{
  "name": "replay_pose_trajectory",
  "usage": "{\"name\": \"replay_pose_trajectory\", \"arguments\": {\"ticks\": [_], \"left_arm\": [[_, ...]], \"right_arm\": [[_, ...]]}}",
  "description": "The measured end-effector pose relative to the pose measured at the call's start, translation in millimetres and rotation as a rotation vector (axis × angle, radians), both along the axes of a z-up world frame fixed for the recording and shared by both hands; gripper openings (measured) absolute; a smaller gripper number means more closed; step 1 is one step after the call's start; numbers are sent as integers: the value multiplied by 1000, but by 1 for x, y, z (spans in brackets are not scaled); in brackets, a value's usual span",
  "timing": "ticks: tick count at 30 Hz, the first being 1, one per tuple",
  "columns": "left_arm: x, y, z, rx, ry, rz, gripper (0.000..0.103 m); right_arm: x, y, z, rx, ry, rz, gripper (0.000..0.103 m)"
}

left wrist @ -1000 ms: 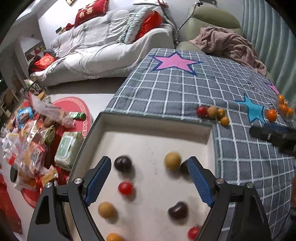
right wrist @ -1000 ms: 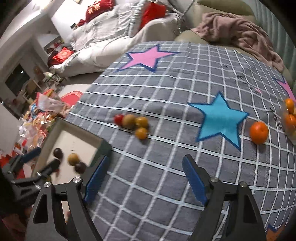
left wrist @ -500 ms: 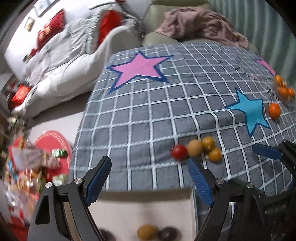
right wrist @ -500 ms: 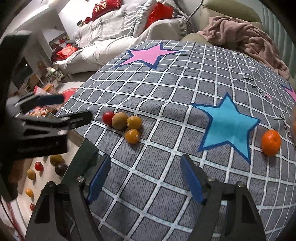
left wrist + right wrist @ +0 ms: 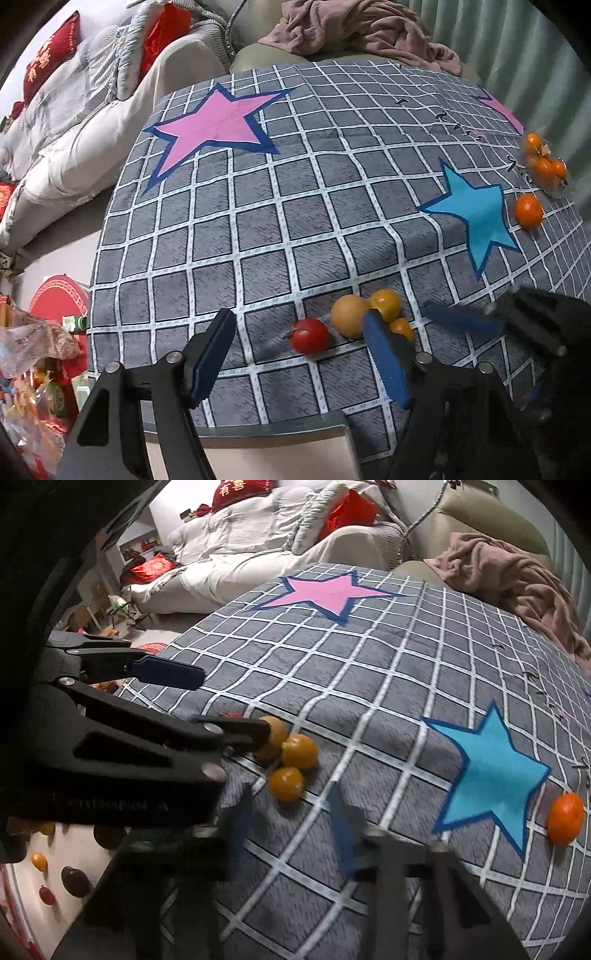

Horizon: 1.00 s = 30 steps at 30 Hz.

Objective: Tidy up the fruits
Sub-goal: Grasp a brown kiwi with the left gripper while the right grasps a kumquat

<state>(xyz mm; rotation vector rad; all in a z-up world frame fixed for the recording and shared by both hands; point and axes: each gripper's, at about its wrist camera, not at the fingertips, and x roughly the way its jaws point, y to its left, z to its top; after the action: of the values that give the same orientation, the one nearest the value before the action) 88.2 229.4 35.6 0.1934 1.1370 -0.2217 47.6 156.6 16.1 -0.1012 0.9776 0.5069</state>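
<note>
The surface wears a matt, slightly fuzzy grey cloth with flat pink and blue stars. The tomato is glossy and smooth; the yellow fruits have a waxy sheen, the orange a duller skin. The left tongs are matt black plastic with shiny metal rivets and blue textured pads. The blanket is soft, rumpled fabric.

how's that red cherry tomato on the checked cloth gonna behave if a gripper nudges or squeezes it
The red cherry tomato is round and glossy, so it will probably roll at a nudge. The checked cloth may slow it somewhat. Its smooth skin looks slippery and likely bruises or splits under a hard squeeze. The tan fruit beside it may get knocked too.
</note>
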Motion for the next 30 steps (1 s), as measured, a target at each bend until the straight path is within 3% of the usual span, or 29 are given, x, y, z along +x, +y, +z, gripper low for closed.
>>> {"name": "replay_pose_trajectory", "arguments": {"ticks": [1,5,7,13,14,16,17,27,28,29,30], "left_arm": [[0,0,-1,-5,0,-1,74],[-2,-2,-5,-61,9,-5,65],[-5,-8,-9,-78,4,-17,53],[-21,-31,-15,-44,-10,-43,48],[-24,-34,-17,-38,-11,-47,42],[-31,-38,-19,-66,-6,-59,9],[-32,-38,-19,-71,2,-48,9],[-42,-42,-15,-48,-17,40,9],[-42,-44,-14,-54,-20,41,18],[-42,-46,-13,-58,-24,44,48],[-43,-50,-10,-65,-48,56,66]], "right_arm": [[1,0,-1,17,10,-1,16],[-6,-14,3,52,1,-20,16],[-12,-25,5,69,2,-32,16],[-26,-55,12,109,6,-80,16],[-28,-60,13,118,10,-90,16],[-32,-68,14,129,15,-103,16],[-34,-73,15,133,16,-112,16],[-50,-108,17,171,24,-162,16],[-52,-115,17,179,28,-173,17],[-54,-120,17,186,30,-181,17],[-55,-125,17,191,33,-190,17]]}}
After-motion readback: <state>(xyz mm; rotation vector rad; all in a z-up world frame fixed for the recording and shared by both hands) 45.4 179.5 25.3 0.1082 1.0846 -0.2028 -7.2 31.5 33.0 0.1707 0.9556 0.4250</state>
